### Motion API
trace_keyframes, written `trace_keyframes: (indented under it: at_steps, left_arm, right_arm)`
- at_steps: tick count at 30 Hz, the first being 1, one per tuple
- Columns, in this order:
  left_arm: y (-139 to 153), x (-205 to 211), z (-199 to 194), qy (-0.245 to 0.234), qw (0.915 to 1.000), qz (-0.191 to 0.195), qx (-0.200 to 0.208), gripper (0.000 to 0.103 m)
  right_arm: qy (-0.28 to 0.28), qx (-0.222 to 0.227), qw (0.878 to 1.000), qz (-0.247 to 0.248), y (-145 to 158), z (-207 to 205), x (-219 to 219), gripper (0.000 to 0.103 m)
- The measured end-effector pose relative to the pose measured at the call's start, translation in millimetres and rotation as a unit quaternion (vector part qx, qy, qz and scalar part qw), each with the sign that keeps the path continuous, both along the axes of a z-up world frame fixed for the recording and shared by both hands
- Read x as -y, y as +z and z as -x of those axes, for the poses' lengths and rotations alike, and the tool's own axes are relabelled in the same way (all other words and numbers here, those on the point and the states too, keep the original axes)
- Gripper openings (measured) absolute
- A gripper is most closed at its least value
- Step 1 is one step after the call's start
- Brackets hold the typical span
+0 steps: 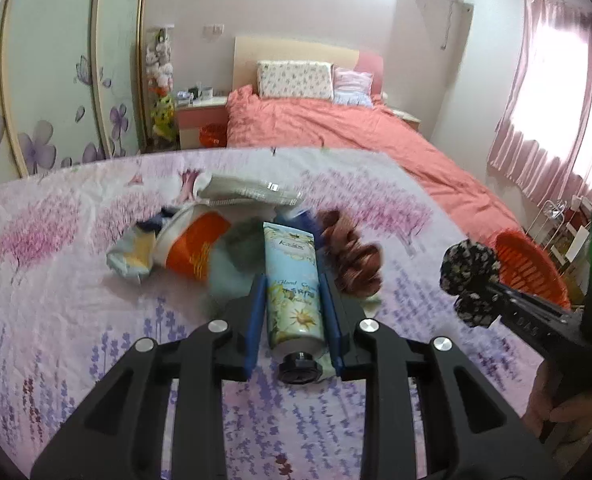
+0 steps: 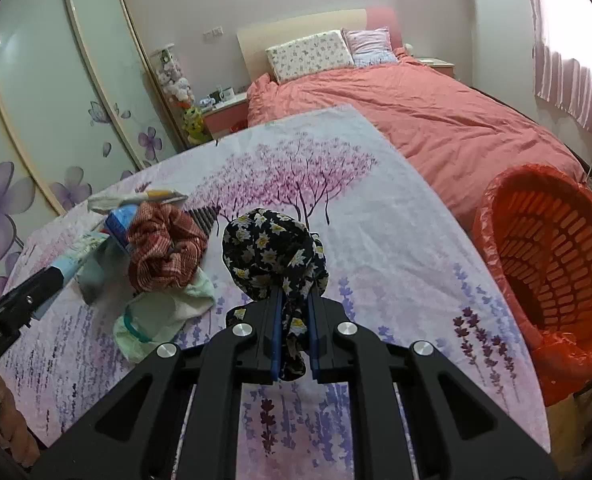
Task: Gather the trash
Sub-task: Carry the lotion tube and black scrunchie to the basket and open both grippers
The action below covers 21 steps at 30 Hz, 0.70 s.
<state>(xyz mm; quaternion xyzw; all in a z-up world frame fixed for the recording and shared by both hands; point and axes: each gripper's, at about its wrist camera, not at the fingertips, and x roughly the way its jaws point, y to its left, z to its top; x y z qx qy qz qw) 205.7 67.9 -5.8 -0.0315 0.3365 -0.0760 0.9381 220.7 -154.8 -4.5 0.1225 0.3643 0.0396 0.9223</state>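
**Both claws loaded, basket off to the right**

The left claw is closed on a pale blue hand cream tube, cap toward the camera, its blue pads pressing on both flanks. The right claw is pinched nearly shut on a black floral scrunchie, which bunches out ahead of the fingertips.

To do this step well, each claw should keep its squeeze and carry its item clear above the worktop, then over the rim of the orange basket, which stands beside the right claw, off the worktop's edge. The right should go first, being nearer; let go only once the item is inside the rim.

Ahead of the left claw the remaining pile is blurred: a paper cup, a brown scrunchie and a flat wrapper can be made out, the rest probably tissue or packaging. The basket's bottom is cut off, so its contents cannot be told.
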Motion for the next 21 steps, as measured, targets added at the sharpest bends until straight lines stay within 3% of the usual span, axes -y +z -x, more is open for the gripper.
trace_keyframes:
  at_steps: [9, 21]
  left_arm:
    - [39.3, 25.7, 16.5, -0.026, 0.9986, 0.007, 0.045, 0.028]
    - [51.5, 87.3, 21.1, -0.084, 0.9944, 0.024, 0.06, 0.028]
  right_arm:
    - [-0.011, 0.034, 0.999, -0.006, 24.8, 14.7, 13.9, 0.011]
    - [-0.051, 0.075, 0.996, -0.003, 50.6, 38.3, 52.6, 0.011]
